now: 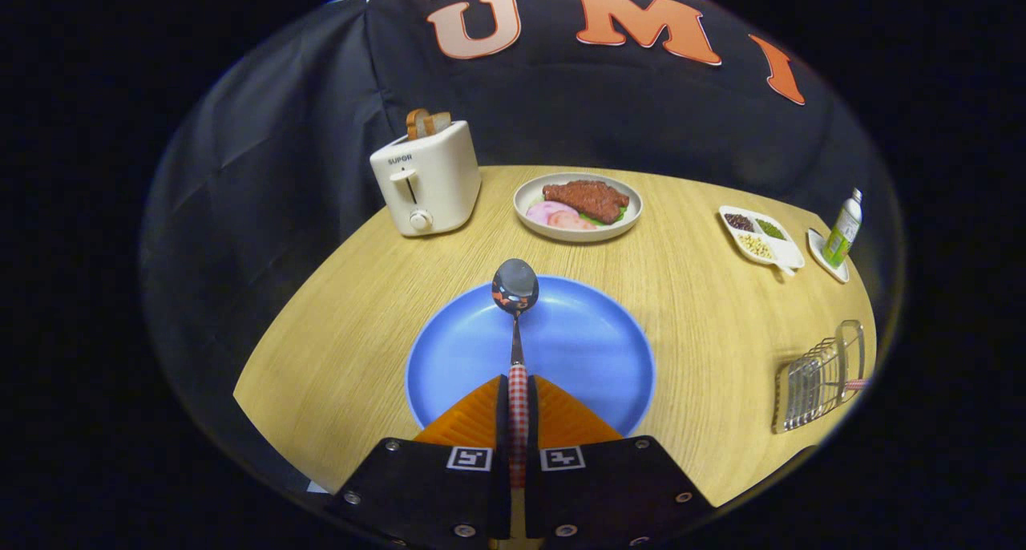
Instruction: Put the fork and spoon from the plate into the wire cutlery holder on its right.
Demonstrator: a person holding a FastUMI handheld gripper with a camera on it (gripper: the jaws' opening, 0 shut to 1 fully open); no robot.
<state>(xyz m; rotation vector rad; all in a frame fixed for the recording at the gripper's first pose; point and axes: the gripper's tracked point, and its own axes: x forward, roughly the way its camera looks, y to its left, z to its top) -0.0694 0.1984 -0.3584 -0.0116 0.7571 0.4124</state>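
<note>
The gripper [519,410] clamps the spoon [515,309] by its checked handle above the blue plate [593,349]. The wire cutlery holder [817,378] sits far right on the round wooden table [353,325]; black cloth [264,173] hangs beyond.

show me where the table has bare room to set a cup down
Bare wood lies between the blue plate and the wire cutlery holder, and between that plate and the toaster. The far right is crowded: sectioned dish, bottle. The fingers grip the spoon.
</note>
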